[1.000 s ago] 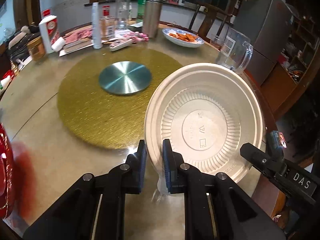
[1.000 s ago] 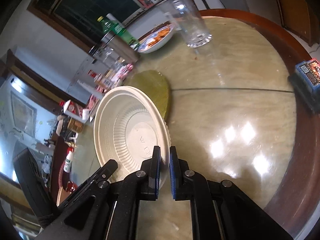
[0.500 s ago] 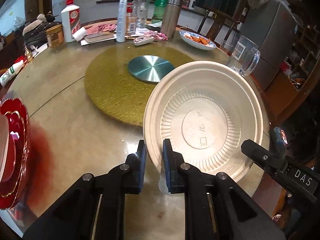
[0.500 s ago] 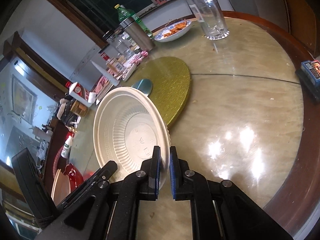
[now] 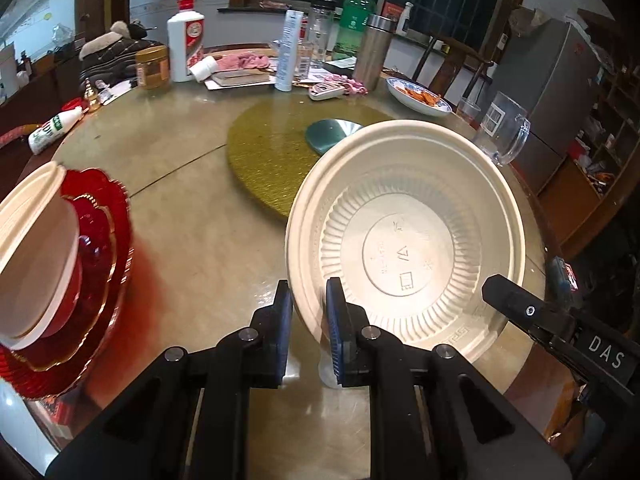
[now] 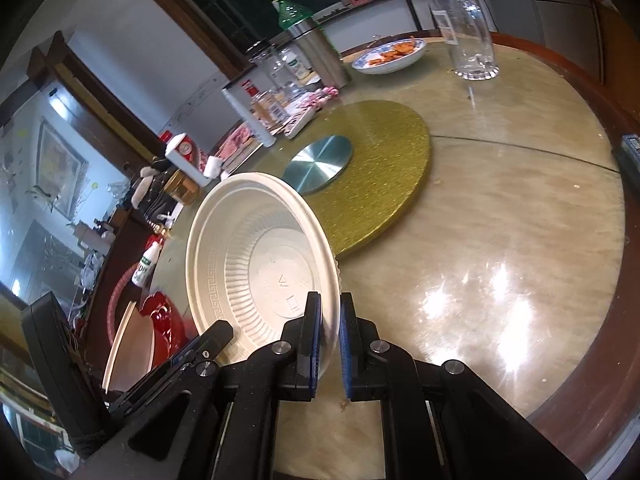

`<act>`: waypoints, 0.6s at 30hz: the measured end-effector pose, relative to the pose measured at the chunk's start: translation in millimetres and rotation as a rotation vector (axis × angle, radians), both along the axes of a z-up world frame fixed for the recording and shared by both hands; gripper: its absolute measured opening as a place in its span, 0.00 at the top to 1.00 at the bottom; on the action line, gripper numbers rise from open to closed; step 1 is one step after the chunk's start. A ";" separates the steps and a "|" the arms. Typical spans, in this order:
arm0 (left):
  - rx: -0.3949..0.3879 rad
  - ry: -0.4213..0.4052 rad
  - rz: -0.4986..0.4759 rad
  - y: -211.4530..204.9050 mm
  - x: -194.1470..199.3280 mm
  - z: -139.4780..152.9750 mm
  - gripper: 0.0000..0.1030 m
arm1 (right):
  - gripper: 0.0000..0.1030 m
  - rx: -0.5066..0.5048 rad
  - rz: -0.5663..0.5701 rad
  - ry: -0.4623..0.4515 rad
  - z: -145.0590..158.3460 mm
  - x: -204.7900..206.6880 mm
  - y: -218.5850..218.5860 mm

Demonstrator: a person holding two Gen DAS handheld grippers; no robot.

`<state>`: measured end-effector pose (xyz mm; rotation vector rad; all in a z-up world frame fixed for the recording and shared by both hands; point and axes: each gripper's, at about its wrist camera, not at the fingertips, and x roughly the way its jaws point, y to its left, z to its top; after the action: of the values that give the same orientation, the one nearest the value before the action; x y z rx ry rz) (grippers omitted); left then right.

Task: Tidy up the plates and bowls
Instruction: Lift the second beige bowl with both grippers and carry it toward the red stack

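Left-wrist view: both tools, left (image 5: 307, 320) and right (image 6: 330, 338), clamped on cream bowl (image 5: 404, 240) rim; red plate stack (image 5: 94, 264) has come nearer at left, suggesting stacking is imminent above the desk (image 5: 208, 220).

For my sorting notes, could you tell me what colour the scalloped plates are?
Red with gold edging; the scalloped plates show best in the left wrist view.

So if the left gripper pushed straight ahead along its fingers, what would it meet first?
The left gripper is already clamped on the white bowl rim, so the bowl goes with it. Beyond that, probably the gold turntable edge, though depth is unclear.
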<state>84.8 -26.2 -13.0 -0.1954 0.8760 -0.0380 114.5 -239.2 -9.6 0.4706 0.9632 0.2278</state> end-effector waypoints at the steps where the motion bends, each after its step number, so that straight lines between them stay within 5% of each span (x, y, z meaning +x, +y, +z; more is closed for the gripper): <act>1: 0.001 -0.001 0.004 1.5 -1.8 0.0 0.86 | 0.92 0.000 0.005 -0.001 -0.1 -1.4 2.1; 18: 0.027 -0.009 0.059 29.5 -23.3 2.7 0.86 | 0.92 0.034 0.068 -0.021 -3.8 -14.2 28.6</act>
<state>61.5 3.3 -10.3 -0.1953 0.8607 0.0282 100.3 -210.6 -13.4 0.4664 0.9568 0.3105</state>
